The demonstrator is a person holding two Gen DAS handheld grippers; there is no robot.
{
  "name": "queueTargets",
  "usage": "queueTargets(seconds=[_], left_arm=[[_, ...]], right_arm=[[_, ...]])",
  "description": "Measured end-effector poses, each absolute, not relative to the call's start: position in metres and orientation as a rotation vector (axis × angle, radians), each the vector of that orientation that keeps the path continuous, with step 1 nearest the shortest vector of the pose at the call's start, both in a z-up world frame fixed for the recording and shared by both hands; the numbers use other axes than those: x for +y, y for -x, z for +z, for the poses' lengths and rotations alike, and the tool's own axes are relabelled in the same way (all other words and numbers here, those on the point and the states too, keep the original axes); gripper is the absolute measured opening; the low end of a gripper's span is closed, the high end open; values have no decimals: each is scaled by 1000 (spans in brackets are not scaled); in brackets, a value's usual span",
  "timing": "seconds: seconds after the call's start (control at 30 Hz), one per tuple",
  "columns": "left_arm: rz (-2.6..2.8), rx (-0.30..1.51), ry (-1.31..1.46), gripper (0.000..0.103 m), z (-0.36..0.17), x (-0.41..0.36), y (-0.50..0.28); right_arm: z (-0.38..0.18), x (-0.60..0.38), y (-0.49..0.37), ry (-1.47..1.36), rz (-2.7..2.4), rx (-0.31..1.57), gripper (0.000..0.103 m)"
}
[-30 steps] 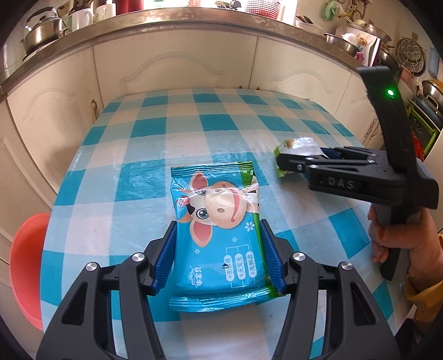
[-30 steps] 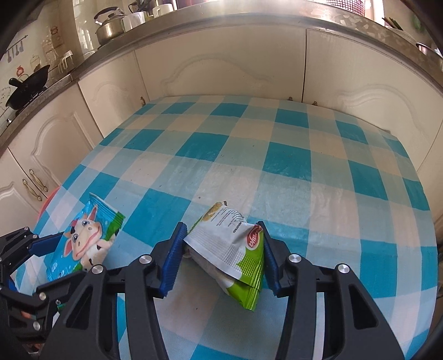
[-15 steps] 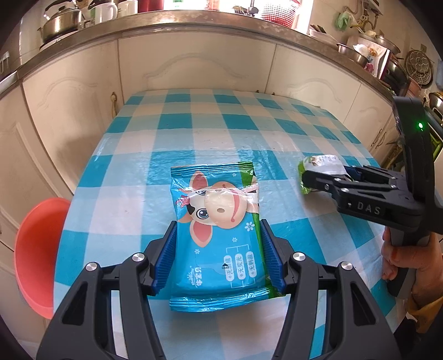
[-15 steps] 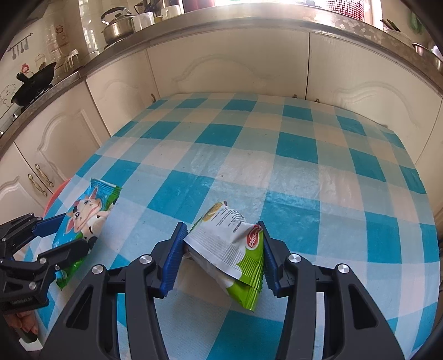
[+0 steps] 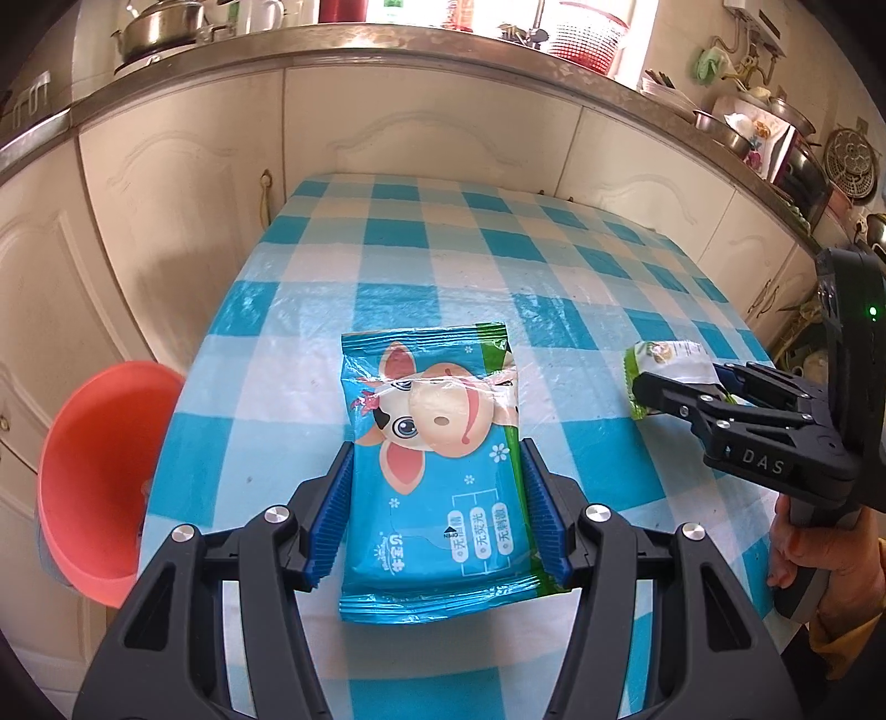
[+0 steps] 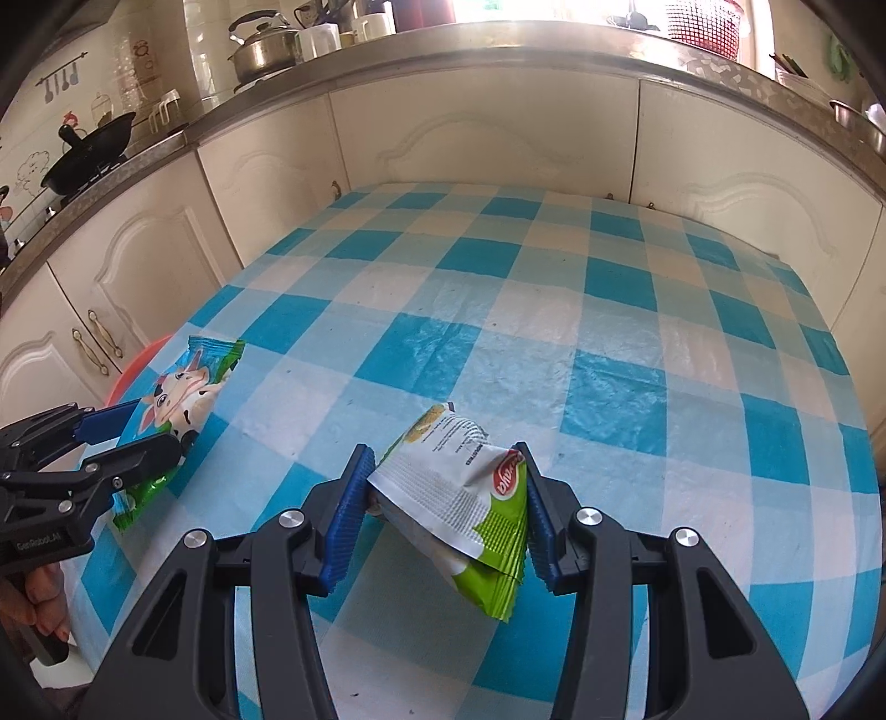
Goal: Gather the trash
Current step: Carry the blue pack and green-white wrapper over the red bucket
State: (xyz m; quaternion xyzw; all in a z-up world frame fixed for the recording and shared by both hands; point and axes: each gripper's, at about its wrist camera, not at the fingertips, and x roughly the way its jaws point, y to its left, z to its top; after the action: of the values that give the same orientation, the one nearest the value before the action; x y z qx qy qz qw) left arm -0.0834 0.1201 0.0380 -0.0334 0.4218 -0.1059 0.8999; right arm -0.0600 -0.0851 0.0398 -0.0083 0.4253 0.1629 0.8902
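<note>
A blue wet-wipes pack with a cartoon cow (image 5: pixel 437 465) is clamped between the blue pads of my left gripper (image 5: pixel 437 509), lifted above the checked table (image 5: pixel 443 260). From the right wrist view the same pack (image 6: pixel 183 393) shows at the left, in the left gripper (image 6: pixel 138 443). A white and green snack wrapper (image 6: pixel 465 498), crumpled and tilted, is squeezed between the pads of my right gripper (image 6: pixel 446 498). In the left wrist view that wrapper (image 5: pixel 664 360) sticks out of the right gripper (image 5: pixel 681 387) at the right edge. An orange-red basin (image 5: pixel 94 476) stands below the table's left edge.
Cream cabinet doors (image 5: pixel 415 127) ring the table on the far and left sides, under a steel counter with pots and a kettle (image 6: pixel 260 50). A hand (image 5: pixel 819 559) grips the right tool's handle. The basin's rim (image 6: pixel 133 365) peeks out behind the cow pack.
Both grippers have shifted left across the table with their packs held. The basin has come further into the left wrist view and the table's left edge is closer.
</note>
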Motion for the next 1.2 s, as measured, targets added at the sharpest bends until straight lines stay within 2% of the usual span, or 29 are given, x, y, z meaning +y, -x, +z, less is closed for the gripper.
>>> queueTargets(seconds=[0.67,1.2], left_arm=[[-177,855,162,58,41,171,114],[-23,768,260,58,61,253,134]], right_arm=[[54,-59,86,30,394,866,51],[82,4,79,99,524,849,51]])
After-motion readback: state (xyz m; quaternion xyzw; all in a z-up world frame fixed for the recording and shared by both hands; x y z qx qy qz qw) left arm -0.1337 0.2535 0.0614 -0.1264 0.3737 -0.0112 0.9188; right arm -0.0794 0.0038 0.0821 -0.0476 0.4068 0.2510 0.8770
